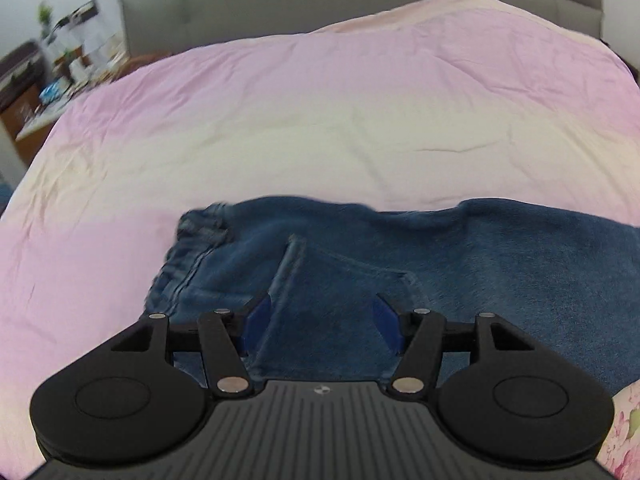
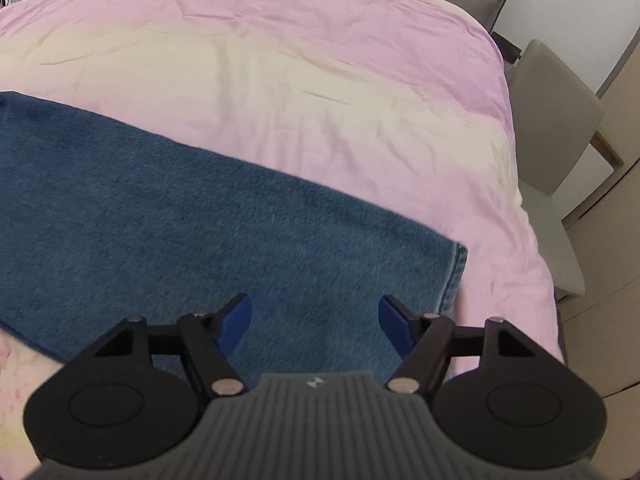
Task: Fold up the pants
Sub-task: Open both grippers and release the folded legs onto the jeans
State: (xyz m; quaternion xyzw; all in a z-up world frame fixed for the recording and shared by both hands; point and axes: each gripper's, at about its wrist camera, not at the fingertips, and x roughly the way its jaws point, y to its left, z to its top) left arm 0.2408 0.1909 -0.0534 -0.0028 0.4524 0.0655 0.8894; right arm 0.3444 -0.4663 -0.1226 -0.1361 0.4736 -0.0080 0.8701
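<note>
- Left gripper [image 1: 322, 322]: blue pads [image 1: 256, 322] spread wide, nothing between them, held above the denim without contact.
- Directly below — pants [image 1: 400, 272], blue denim, lying flat on the bed; back pocket [image 1: 352, 292] under the gap, gathered waistband [image 1: 192, 248] toward the left of the left wrist view.
- Right gripper [image 2: 316, 324]: pads [image 2: 236, 322] likewise wide apart, empty, poised over the leg end of the pants [image 2: 200, 216].
- Hem [image 2: 456, 276] of the leg just right of the right gripper, stitched edge visible, lying on the sheet.
- Pants stretched across the near part of the bed, waist at the left, hem at the right.
- Bedding: pink sheet [image 1: 320, 112], lightly creased; floral fabric [image 1: 624, 432] at the near edge.
- Beyond — grey headboard [image 1: 360, 4], grey chair [image 2: 556, 128] beside the bed, cluttered shelf [image 1: 60, 60], blurred.
</note>
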